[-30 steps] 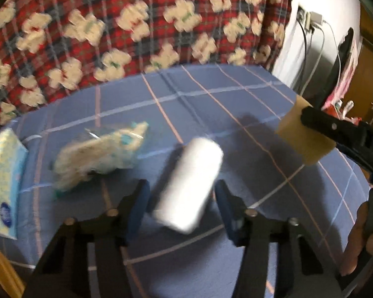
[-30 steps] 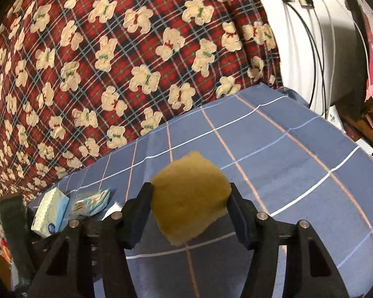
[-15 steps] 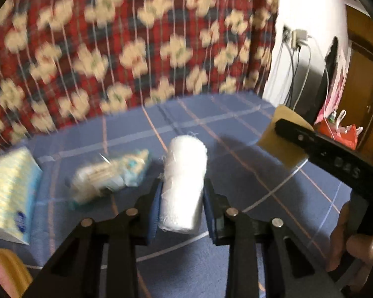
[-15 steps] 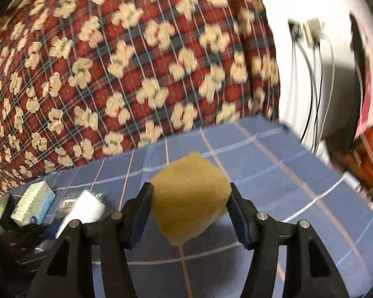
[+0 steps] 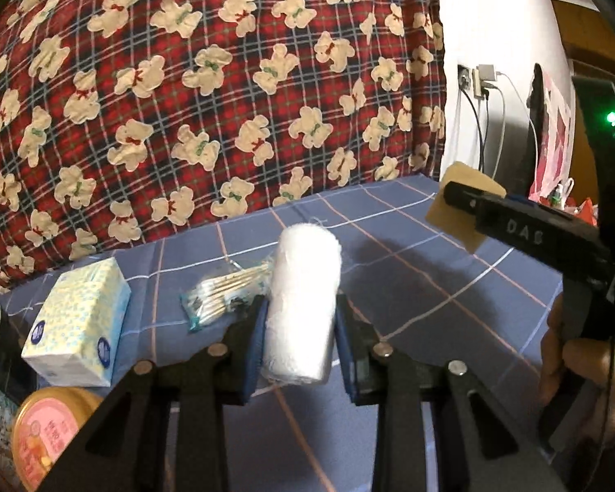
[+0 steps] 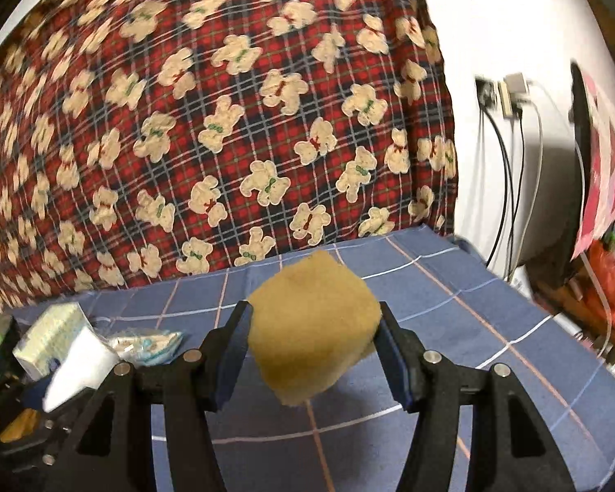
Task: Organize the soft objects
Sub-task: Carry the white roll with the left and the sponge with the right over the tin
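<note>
A white roll [image 5: 301,307] is pinched by the left gripper [image 5: 299,328] and a yellow sponge [image 6: 313,328] by the right gripper [image 6: 311,352], both lifted above the blue checked bedsheet [image 5: 430,287]; a drop-off spot is judged the next need

Warm, dim indoor light falls from above and in front, casting soft dark shadows on the blue checked sheet [image 5: 410,270] beneath the raised tools. Heavy fisheye distortion bows the plaid bear blanket [image 5: 209,94] and leaves black vignetted corners in both views. The left wrist view is mostly sharp, though the white roll [image 5: 301,299] glares slightly. Motion blur smears the right wrist view, worst toward the wall socket [image 6: 500,96].
</note>
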Action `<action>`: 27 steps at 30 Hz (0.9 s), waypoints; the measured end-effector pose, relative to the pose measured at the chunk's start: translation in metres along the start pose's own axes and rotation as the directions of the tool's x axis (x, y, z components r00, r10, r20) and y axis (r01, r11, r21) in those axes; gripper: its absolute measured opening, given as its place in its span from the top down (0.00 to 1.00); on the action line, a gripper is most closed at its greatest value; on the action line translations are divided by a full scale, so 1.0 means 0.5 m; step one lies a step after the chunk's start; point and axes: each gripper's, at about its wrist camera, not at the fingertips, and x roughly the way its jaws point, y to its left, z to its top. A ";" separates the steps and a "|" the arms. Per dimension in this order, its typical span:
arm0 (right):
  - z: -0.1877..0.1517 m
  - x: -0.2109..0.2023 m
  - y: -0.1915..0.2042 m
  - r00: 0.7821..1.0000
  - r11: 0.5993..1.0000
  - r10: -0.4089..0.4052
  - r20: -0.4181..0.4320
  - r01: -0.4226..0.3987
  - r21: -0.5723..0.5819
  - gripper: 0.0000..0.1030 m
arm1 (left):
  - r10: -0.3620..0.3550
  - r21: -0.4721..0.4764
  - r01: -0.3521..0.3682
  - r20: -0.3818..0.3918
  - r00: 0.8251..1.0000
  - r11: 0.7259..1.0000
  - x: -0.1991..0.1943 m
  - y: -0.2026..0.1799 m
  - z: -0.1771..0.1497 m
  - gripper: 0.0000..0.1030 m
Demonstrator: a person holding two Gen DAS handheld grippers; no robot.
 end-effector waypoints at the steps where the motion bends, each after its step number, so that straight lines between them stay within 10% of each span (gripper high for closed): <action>1: -0.003 -0.006 0.010 1.000 1.000 -0.011 0.006 0.011 -0.018 0.41 | -0.003 -0.004 0.003 0.002 1.000 1.000 -0.005 0.004 -0.003 0.71; 27: -0.090 -0.151 0.147 0.996 0.992 0.086 0.006 -0.086 0.092 0.40 | -0.026 0.001 0.026 0.091 0.995 1.000 -0.177 0.102 -0.075 0.71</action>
